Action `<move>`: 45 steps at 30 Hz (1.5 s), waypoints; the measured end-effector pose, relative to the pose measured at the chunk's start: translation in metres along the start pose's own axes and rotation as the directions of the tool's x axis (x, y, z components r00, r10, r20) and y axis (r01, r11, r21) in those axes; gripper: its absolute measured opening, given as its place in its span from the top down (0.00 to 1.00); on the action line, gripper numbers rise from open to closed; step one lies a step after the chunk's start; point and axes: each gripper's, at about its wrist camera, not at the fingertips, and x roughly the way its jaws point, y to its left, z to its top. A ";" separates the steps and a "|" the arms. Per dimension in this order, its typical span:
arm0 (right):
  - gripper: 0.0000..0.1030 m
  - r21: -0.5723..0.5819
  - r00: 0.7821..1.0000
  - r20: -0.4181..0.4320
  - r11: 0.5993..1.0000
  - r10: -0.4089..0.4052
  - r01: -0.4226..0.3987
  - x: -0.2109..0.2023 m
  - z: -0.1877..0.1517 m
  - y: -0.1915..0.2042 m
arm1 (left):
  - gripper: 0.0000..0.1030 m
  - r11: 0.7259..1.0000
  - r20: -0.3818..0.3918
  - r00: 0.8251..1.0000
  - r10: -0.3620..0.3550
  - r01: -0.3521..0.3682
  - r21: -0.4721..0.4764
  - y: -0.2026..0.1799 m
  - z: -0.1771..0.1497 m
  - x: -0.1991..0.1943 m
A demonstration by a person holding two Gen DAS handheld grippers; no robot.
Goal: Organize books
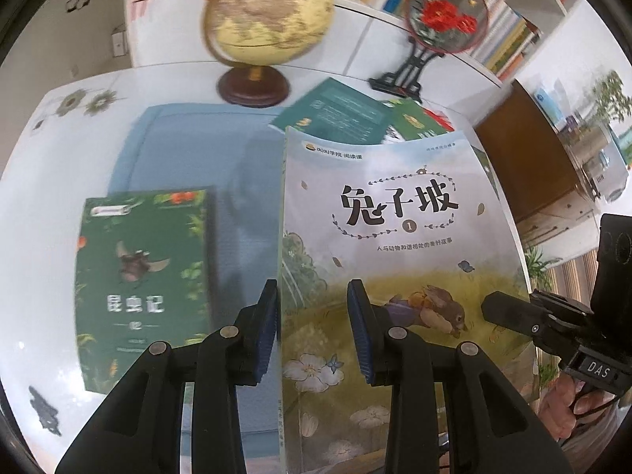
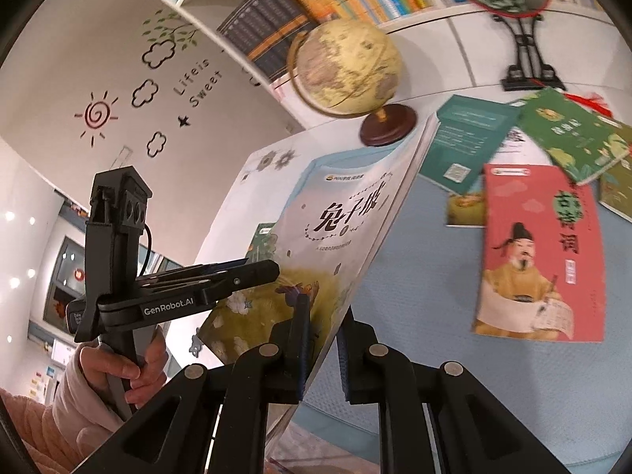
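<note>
Between the blue-padded black fingers [image 1: 264, 331] stands a pale rabbit book [image 1: 399, 245] patterned with white flowers and yellow-green meadow, left of them a dark green beetle book [image 1: 142, 280], beyond them a light blue mat [image 1: 189, 146] on the white surface [image 1: 47, 181], a cream-and-tan globe [image 1: 268, 12].

Black grippers [image 2: 322, 339] with blue pads; "GenRobot.AI" lettering; pale quilted sleeve [image 2: 79, 403].

A white table [image 1: 67, 166] with flower decals carries a blue mat [image 1: 173, 150] as its middle. Behind the mat stand a globe [image 1: 268, 15] on a wooden base and a round embroidered fan [image 1: 446, 15] on a black stand. On the mat lie a green insect book [image 1: 142, 276], a teal book [image 2: 466, 138], a green book [image 2: 568, 134] and a pink poetry book [image 2: 541, 252].
</note>
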 end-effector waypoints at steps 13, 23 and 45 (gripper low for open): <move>0.88 -0.079 0.995 -0.095 0.996 0.026 -0.034 0.075 0.016 0.059 | 0.70 0.994 0.025 0.999 0.032 -0.029 -0.101 0.090 -0.010 -0.023; 0.87 -0.110 0.984 -0.176 0.993 0.032 -0.052 0.141 0.026 0.093 | 0.70 0.982 0.007 0.998 0.055 -0.053 -0.181 0.153 -0.014 -0.022; 0.87 0.045 0.936 -0.351 0.999 0.022 -0.007 0.235 0.018 0.073 | 0.70 0.955 -0.102 0.994 0.043 -0.071 -0.287 0.220 -0.029 0.022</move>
